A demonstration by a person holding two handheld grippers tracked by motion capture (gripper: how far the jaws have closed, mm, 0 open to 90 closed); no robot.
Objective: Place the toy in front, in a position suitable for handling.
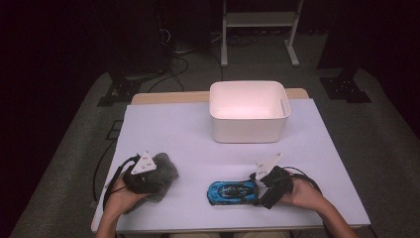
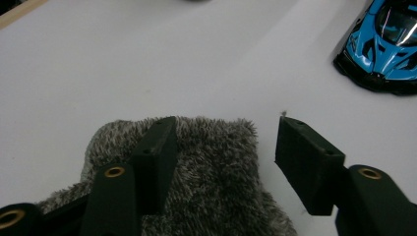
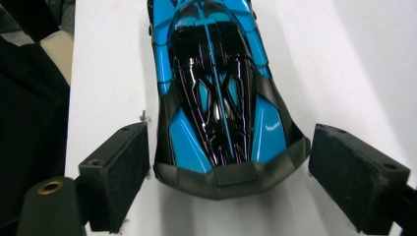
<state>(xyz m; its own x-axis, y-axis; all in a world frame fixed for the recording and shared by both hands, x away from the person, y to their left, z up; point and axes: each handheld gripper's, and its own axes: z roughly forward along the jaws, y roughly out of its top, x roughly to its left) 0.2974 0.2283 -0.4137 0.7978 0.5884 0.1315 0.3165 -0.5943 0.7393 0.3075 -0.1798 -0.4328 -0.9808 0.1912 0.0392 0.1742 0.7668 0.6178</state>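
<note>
Right gripper (image 3: 228, 167) is sitting at the right end of the blue toy car (image 3: 223, 93), jaws spread wide either side of that end, pads not touching the body. In the right gripper view the car is running straight away from the gripper, so its long axis is lining up with the gripper's reach. From above the car (image 1: 233, 192) is lying left-right along the near edge of the bench (image 1: 198, 144), and the right gripper (image 1: 258, 188) is coming at it from the right. Looks like a straight close will be pinching the tail across its width; gaps either side are looking roughly even, slightly tighter on the left pad.

Left gripper (image 2: 223, 157) is hanging over the grey fuzzy cloth (image 2: 211, 182) at the near left. Jaws are partway in: one pad is lying over the cloth's pile, the other is standing off past its edge over bare bench. Not squeezing it yet. Cloth (image 1: 166, 171) is well apart from the car, so each hand is nearer its own thing.

White bin (image 1: 248, 111) is sitting at the far middle of the bench, open top, nothing visible inside. Bench top is a plain white sheet, with a wood edge showing at the far side. Room around it is dark: grey carpet, cables, and a white frame's legs at the back.
</note>
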